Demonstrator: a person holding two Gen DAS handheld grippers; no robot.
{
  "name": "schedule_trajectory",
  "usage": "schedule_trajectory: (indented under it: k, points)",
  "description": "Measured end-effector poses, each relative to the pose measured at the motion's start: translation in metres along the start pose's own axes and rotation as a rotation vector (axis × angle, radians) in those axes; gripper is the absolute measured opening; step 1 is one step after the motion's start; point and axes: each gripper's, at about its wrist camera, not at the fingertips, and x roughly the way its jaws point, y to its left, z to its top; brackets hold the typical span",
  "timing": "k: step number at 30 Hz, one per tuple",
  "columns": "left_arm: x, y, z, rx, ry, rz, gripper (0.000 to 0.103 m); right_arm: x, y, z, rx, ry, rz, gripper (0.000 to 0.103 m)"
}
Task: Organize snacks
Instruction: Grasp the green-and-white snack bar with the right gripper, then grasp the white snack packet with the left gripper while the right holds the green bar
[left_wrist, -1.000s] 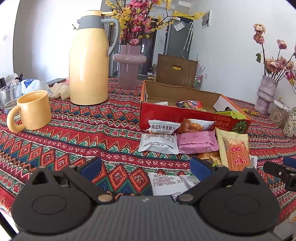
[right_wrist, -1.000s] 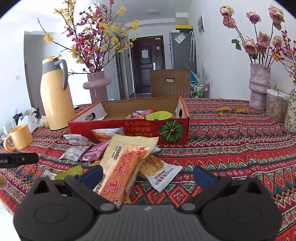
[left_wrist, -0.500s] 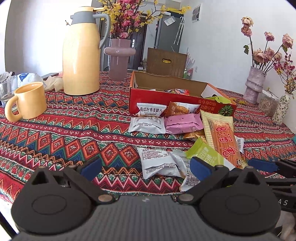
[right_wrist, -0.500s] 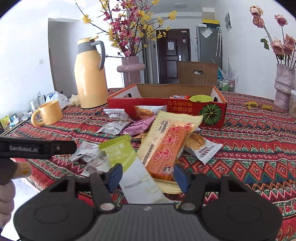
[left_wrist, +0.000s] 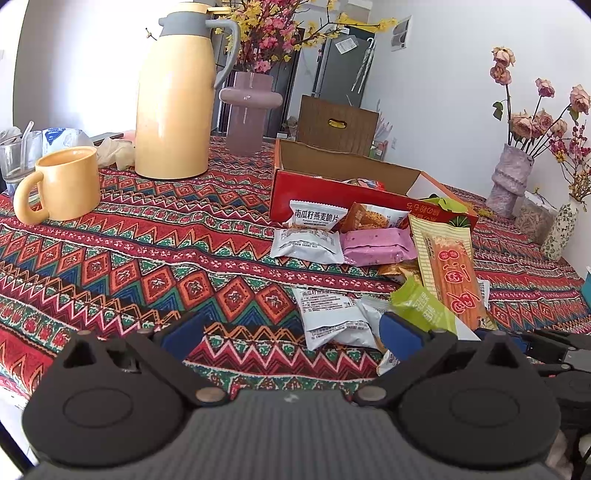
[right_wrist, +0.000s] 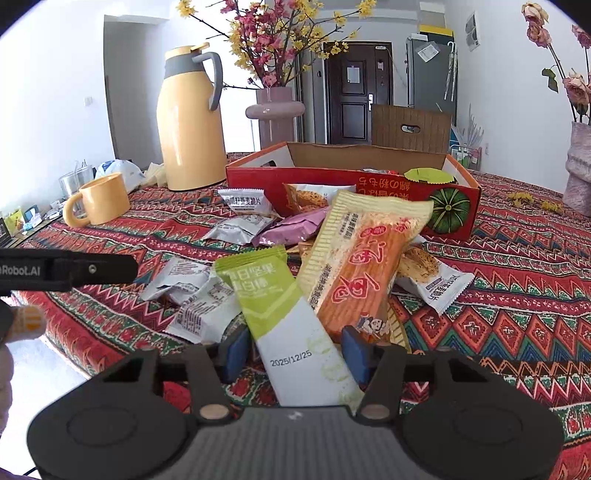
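Right tongs (right_wrist: 295, 349) level, narrowed around green-and-white snack bar (right_wrist: 291, 325); left tongs (left_wrist: 291, 332) agape.

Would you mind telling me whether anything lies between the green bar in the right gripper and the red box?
Yes. The right gripper is shut on the green bar, and loose packets lie between it and the red box: the long orange packet right beside it, then the pink packet. Lifted over them, the box's open top looks reachable.
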Motion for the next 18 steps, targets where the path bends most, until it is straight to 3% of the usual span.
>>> schedule_trajectory:
  k: [10, 12, 18]
  points:
    - [0.003, -0.003, -0.001, 0.002, 0.016, 0.003, 0.103, 0.004, 0.003, 0.000, -0.038, 0.015, 0.007, 0.043]
    - [0.003, -0.005, 0.000, 0.007, 0.017, 0.008, 0.103, 0.002, 0.004, 0.000, -0.038, 0.008, 0.008, 0.037]
    - [0.007, -0.008, 0.002, 0.010, 0.028, 0.022, 0.103, -0.008, -0.005, 0.001, 0.005, -0.036, 0.001, 0.035]
